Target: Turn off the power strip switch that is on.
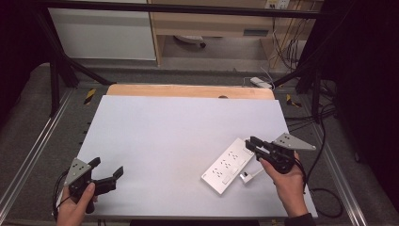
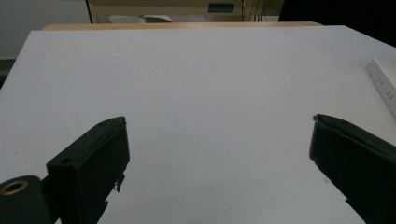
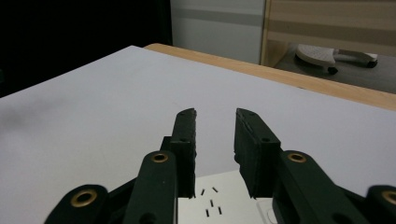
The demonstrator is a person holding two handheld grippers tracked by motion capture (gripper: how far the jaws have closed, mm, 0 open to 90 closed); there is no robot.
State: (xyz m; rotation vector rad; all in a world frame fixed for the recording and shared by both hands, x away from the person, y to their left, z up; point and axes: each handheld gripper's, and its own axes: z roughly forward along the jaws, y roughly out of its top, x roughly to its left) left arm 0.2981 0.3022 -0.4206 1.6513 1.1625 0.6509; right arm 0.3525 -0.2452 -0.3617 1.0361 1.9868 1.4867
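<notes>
Overhead, I see my right gripper [image 1: 252, 143] over the strip's [image 1: 227, 165] far end, a small plug [image 1: 245, 176] beside it; the left gripper [image 1: 109, 170] hangs well apart. Along the left one, jaws spread wide over bare table [image 2: 196, 84]. Along the right, jaws narrowed above the strip [image 3: 219, 198], nothing grasped

I can't read any text, brand or number from here. The white power strip [image 1: 227, 165] carries only dark socket slots, no lettering I can make out, and the small label on the cabinet [image 1: 256, 32] beyond the table is too blurred to read.
</notes>
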